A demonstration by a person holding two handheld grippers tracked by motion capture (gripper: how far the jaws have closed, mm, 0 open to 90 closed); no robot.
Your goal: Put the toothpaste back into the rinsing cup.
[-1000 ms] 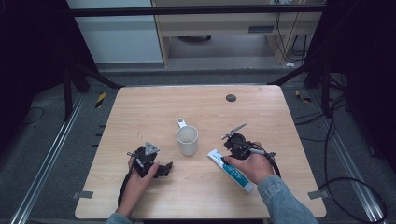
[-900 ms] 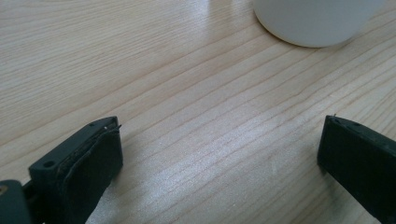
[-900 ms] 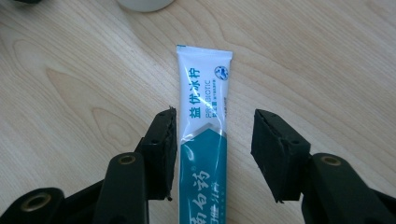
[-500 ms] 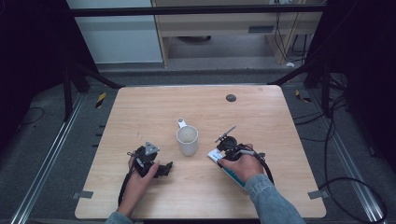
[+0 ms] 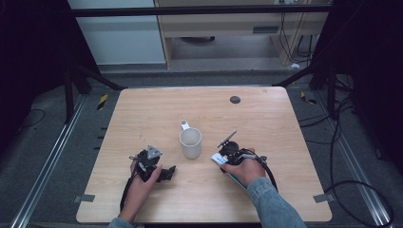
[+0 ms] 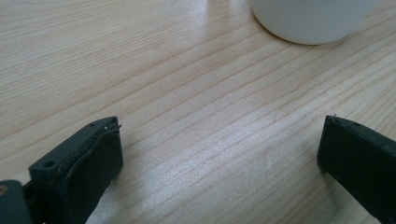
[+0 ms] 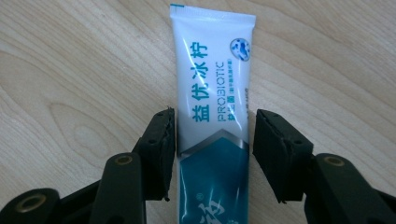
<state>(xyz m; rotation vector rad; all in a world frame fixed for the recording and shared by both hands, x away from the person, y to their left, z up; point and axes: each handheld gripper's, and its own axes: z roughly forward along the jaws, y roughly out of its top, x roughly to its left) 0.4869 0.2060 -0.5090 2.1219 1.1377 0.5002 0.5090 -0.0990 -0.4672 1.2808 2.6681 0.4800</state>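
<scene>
Pale wood grain covers the table [image 5: 142, 114], seen from above with a person's forearms entering from the near edge. At the left, the left gripper [image 5: 167, 172] rests low on the wood in the person's hand, its jaws spread wide with bare table between them; its own camera shows the base of a white mug [image 6: 313, 21] just ahead. That mug [image 5: 190, 141] stands upright near the table's middle, between the two grippers, its handle pointing away from the person. At the right, the right gripper [image 7: 212, 154] is lowered over a white and teal toothpaste tube [image 7: 214, 107] lying flat on the wood just right of the mug. Its jaws straddle the tube, one pad touching an edge, the other a little apart, having just been closing slightly.
</scene>
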